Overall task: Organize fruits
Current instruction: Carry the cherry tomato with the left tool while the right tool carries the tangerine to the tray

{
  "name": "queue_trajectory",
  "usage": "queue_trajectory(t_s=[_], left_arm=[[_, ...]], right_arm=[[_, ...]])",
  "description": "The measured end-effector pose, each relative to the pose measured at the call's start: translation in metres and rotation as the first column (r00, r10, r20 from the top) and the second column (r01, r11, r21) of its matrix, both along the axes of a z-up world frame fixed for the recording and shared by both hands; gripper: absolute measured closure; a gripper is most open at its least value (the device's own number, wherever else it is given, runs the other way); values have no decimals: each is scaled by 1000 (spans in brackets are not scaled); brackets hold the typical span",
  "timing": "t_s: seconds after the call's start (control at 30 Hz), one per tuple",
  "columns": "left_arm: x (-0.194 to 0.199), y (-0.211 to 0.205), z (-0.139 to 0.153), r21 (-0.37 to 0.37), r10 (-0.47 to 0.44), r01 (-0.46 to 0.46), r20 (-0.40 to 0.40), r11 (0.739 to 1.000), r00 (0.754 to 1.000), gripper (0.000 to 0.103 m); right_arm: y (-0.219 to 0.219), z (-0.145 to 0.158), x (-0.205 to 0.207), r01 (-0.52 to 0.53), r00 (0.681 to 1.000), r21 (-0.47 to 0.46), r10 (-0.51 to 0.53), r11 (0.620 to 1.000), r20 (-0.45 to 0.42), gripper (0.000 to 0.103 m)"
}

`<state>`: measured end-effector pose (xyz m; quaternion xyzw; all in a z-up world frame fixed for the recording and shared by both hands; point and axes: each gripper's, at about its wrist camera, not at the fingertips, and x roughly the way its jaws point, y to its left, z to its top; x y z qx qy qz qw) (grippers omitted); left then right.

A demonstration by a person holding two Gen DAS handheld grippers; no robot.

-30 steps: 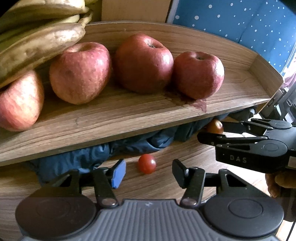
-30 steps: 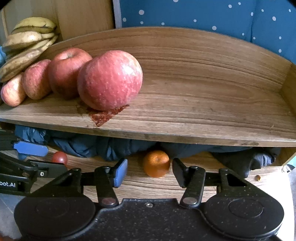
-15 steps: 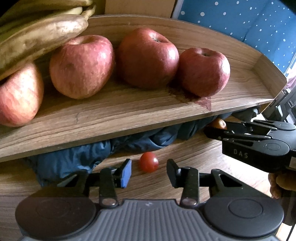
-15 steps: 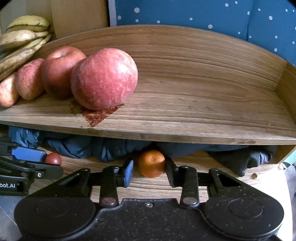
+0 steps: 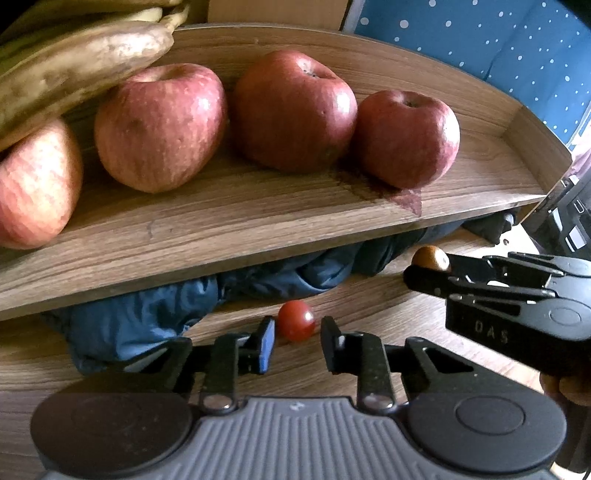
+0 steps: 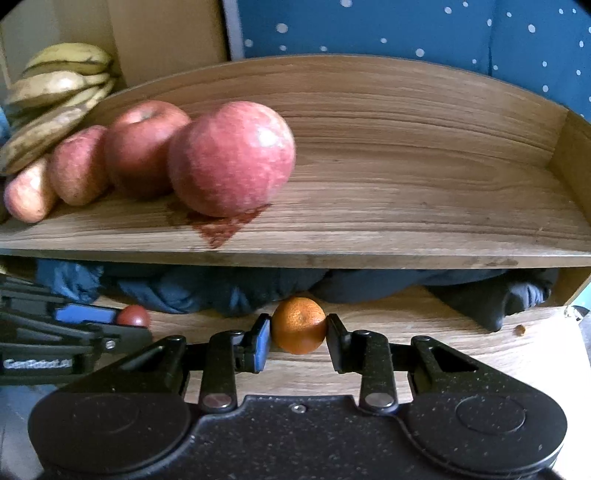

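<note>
A small red tomato [image 5: 296,319] lies on the lower wooden board, between the tips of my left gripper [image 5: 295,338]; the jaws stand close on either side with small gaps. It also shows in the right wrist view [image 6: 133,315]. My right gripper [image 6: 298,332] is shut on a small orange [image 6: 299,325], both pads touching it; the orange also shows in the left wrist view [image 5: 430,257]. Several red apples [image 5: 291,110] and bananas [image 5: 81,66] rest on the upper wooden tray [image 5: 258,221].
Crumpled dark blue cloth [image 5: 147,314] fills the gap under the tray, just behind both fruits. A red stain [image 6: 221,227] marks the tray by the rightmost apple. The tray's right half [image 6: 424,184] is bare. A blue dotted fabric [image 6: 369,26] hangs behind.
Both grippers moved forward and narrowed. The right jaws closed onto the orange. The left jaws drew in around the tomato.
</note>
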<state>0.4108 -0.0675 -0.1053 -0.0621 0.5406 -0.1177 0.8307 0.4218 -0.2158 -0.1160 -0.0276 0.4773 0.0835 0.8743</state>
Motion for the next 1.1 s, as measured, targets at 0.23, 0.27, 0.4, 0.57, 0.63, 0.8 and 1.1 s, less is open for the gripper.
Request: queue_trajectory(t_s=[0.23, 0.27, 0.4, 0.57, 0.63, 0.8, 1.1], left_arm=[[-2, 0, -1, -6, -5, 5, 0, 1000, 1000, 79], [-2, 0, -1, -5, -4, 4, 0, 1000, 1000, 79], [-4, 0, 0, -8, -5, 5, -2, 1000, 1000, 79], [-6, 0, 0, -9, -12, 12, -5, 1000, 1000, 79], [-8, -1, 2, -9, -13, 13, -5, 1000, 1000, 80], [-10, -4, 6, -7, -20, 20, 0, 1000, 1000, 80], [-21, -3, 16, -1, -25, 25, 11, 1000, 1000, 80]], right_arm=[[11, 0, -5, -19, 1000, 21, 19, 1000, -10, 69], [12, -1, -6, -22, 1000, 24, 22, 999, -12, 69], [17, -2, -9, -34, 999, 34, 35, 999, -17, 69], [17, 1, -13, -43, 999, 48, 44, 998, -18, 70], [16, 3, -15, -46, 999, 52, 47, 998, -18, 70], [16, 6, -21, -50, 999, 61, 51, 997, -16, 70], [13, 17, -35, -62, 998, 79, 63, 995, -3, 70]])
